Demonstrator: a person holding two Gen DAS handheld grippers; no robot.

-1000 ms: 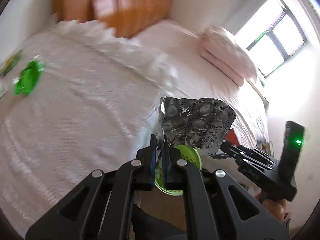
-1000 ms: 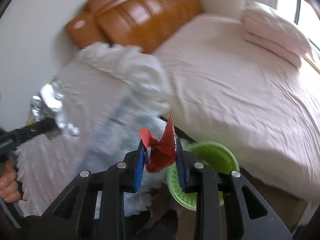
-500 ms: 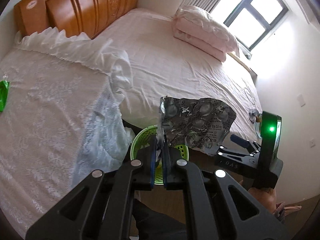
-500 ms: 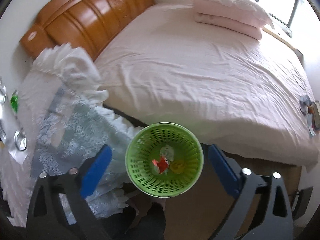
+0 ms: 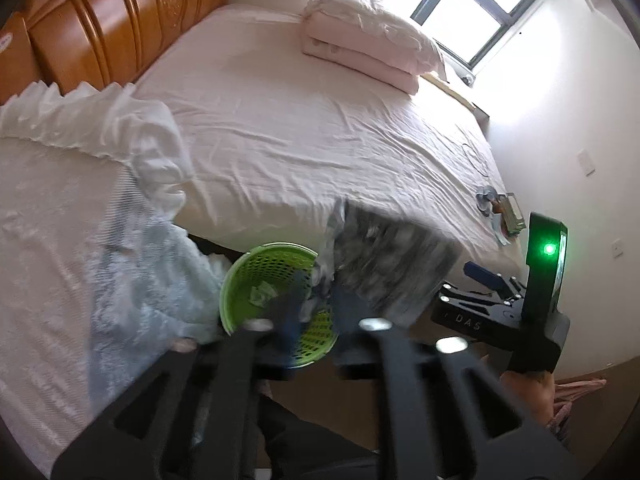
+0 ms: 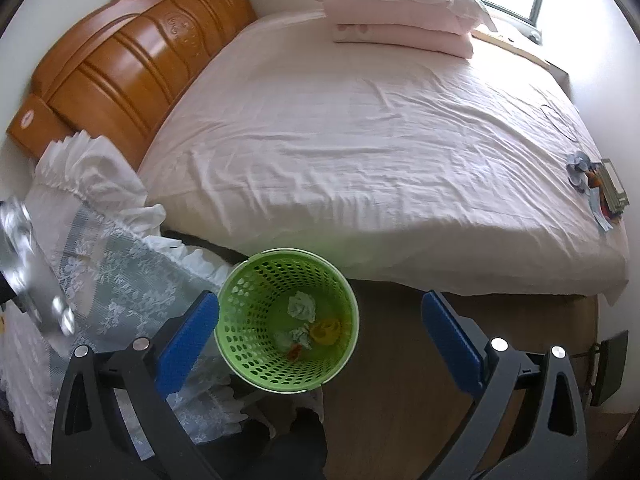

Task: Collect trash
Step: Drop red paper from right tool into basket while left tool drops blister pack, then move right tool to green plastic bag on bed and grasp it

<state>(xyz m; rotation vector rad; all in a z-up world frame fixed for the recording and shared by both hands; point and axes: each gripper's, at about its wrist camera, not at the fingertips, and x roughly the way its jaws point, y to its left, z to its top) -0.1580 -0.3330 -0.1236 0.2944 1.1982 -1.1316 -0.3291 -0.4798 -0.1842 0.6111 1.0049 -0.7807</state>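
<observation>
Hovering wide open over the green basket [image 6: 286, 322], the right gripper [image 6: 320, 336]; the left gripper [image 5: 316, 300], blurred, is pinching a foil pill sheet [image 5: 390, 264].

Both grippers were black plastic frames w/ triangular cutouts & round silver screws. Right gripper [image 6: 320, 332] had blue pads [image 6: 188, 344]; from the left view its body read "DAS" w/ a green LED lit. Left gripper [image 5: 316, 304] blurred. Bare skin below.
</observation>
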